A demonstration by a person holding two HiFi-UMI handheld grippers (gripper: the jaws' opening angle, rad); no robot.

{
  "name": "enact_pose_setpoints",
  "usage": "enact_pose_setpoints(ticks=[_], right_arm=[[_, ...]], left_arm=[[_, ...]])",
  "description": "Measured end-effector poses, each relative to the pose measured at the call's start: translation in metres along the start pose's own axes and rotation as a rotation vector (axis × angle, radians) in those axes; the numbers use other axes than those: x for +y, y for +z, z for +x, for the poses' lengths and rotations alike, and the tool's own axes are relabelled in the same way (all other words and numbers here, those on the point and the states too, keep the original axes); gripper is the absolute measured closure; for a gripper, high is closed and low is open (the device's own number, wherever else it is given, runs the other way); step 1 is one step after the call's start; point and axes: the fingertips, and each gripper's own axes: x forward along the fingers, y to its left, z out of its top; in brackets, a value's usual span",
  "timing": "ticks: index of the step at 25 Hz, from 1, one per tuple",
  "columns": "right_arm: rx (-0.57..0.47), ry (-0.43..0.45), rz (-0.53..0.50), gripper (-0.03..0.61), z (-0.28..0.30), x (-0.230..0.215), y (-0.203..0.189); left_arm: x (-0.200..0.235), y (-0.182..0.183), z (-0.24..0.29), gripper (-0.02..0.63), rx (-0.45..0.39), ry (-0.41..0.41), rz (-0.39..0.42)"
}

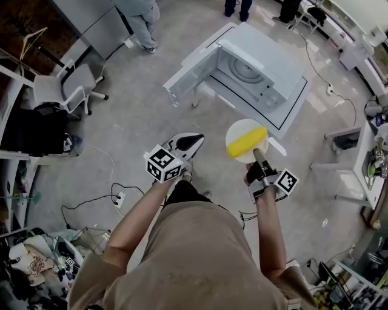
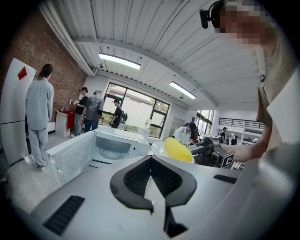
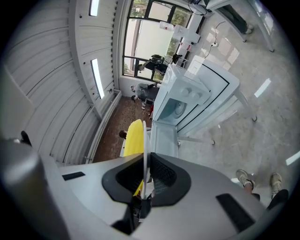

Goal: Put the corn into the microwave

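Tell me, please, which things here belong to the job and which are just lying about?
Job: corn; plate under it; open microwave; right hand-held gripper, shut on the plate's rim.
Lying about: chair; power strip; bystander.

We see the microwave [image 1: 254, 66] as smooth white painted metal with a faint sheen; the floor [image 1: 145, 115] beneath it is polished concrete, glossy in patches. Before it the plate [image 1: 237, 134] looks glazed and the corn [image 1: 247, 141] waxy, while the left gripper [image 2: 150, 158] is matt grey plastic with ribbed black pads [image 2: 133, 178].
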Motion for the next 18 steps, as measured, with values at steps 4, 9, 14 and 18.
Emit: enact_pose_setpoints(ticks=[4,9,14,18], right_arm=[[0.003,0.002,0.010,0.552,0.032,0.002,-0.007],[-0.007,-0.001,0.016,0.554,0.062,0.006,-0.006],[-0.033,0.002,0.022,0.552,0.088,0.011,0.000],[-0.060,-0.005,0.023,0.552,0.107,0.015,0.005]], left_arm=[[0.027,-0.001,-0.001,0.607,0.016,-0.009,-0.001],[0.050,0.004,0.013,0.607,0.026,-0.036,-0.005],[0.070,0.014,0.028,0.607,0.040,-0.077,0.011],[0.087,0.023,0.035,0.607,0.043,-0.107,0.013]])
